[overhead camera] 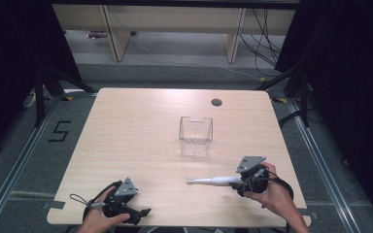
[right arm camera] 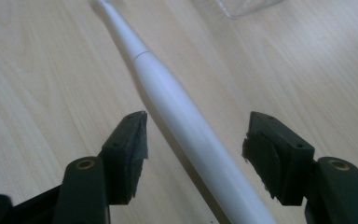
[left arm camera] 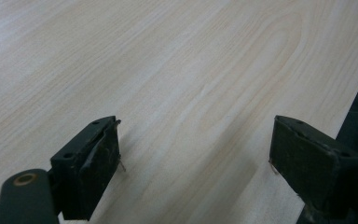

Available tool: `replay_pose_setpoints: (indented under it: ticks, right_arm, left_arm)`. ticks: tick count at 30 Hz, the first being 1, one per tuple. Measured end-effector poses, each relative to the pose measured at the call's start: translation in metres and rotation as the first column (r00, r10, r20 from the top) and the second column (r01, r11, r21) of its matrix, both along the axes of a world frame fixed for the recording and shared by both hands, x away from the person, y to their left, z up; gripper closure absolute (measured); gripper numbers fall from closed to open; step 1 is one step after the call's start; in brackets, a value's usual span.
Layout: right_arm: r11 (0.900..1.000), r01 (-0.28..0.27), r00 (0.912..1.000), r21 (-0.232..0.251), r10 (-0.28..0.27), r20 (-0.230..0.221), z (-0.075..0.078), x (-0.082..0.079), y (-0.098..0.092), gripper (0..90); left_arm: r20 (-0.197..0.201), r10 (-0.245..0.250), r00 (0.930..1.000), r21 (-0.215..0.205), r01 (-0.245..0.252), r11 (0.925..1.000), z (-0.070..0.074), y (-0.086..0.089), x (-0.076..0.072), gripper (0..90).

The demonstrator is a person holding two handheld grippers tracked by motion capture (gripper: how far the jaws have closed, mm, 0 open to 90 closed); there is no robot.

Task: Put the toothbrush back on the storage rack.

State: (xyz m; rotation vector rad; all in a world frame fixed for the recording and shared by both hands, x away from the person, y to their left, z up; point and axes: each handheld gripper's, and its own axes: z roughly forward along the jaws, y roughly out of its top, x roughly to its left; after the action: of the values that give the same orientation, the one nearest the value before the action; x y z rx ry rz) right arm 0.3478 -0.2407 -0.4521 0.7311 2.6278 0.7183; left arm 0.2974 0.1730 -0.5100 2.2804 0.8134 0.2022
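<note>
While we hold the right gripper point(right arm camera: 193, 140) low over the table, its two black jaws straddle the thick handle end of a slim white plastic electric toothbrush point(right arm camera: 177, 112), and in the right gripper view we see clear gaps on both sides of the handle, so the pads do not press on it yet: the jaws stand apart around it, not clamped. That is the relation our next move turns on, as we judge it: the toothbrush runs straight ahead from this gripper, its long axis in line with the gripper's reach, handle nearest to us and the narrow neck and brush head pointing away.

From the high view, the toothbrush point(overhead camera: 212, 180) lies flat on the pale wood-grain table point(overhead camera: 141, 126), near the front right, its length running across the table with the head toward the middle. The right gripper point(overhead camera: 245, 182) sits at its handle end, so this hand is plainly the nearer one. Our left gripper point(overhead camera: 138, 213) rests well apart at the front left corner, and in its own view point(left arm camera: 196, 149) the jaws stand wide with bare wood between them, holding nothing.

Farther back, beyond the brush and near the table's middle, stands a clear plastic square-sided container point(overhead camera: 195, 136), upright and empty as far as we can tell.

We can read no brand or label on the toothbrush or the container; the one legible mark is a black figure 5 point(overhead camera: 59, 131) on the floor to the table's left.
</note>
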Motion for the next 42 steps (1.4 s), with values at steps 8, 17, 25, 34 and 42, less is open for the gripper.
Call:
replay_pose_setpoints:
  ticks: [8,17,25,34,42]
  right_arm:
    - [0.993,-0.078,0.9946,-0.091,0.071,-0.075,-0.002,0.013,0.019,44.6]
    - [0.980,-0.140,0.9843,-0.141,0.122,-0.127,-0.008,0.026,0.030,50.6]
    - [0.970,-0.183,0.9737,-0.162,0.156,-0.166,-0.012,0.033,0.038,53.9]
    - [0.955,-0.216,0.9613,-0.204,0.171,-0.216,-0.013,0.040,0.044,56.2]
    - [0.946,-0.234,0.9520,-0.226,0.176,-0.250,-0.018,0.046,0.046,58.1]
  left_arm:
    - [-0.002,0.000,1.0000,0.000,0.000,1.0000,0.000,0.000,0.000,15.3]
    - [0.001,0.000,1.0000,0.000,0.000,1.0000,0.000,0.000,0.000,15.3]
    - [-0.003,-0.002,1.0000,0.006,0.002,1.0000,0.000,0.000,0.001,15.3]
    - [-0.008,0.009,0.9999,-0.005,-0.009,0.9999,-0.001,0.000,0.000,15.3]
    - [-0.007,-0.001,1.0000,0.005,0.001,1.0000,0.000,0.000,0.001,15.3]
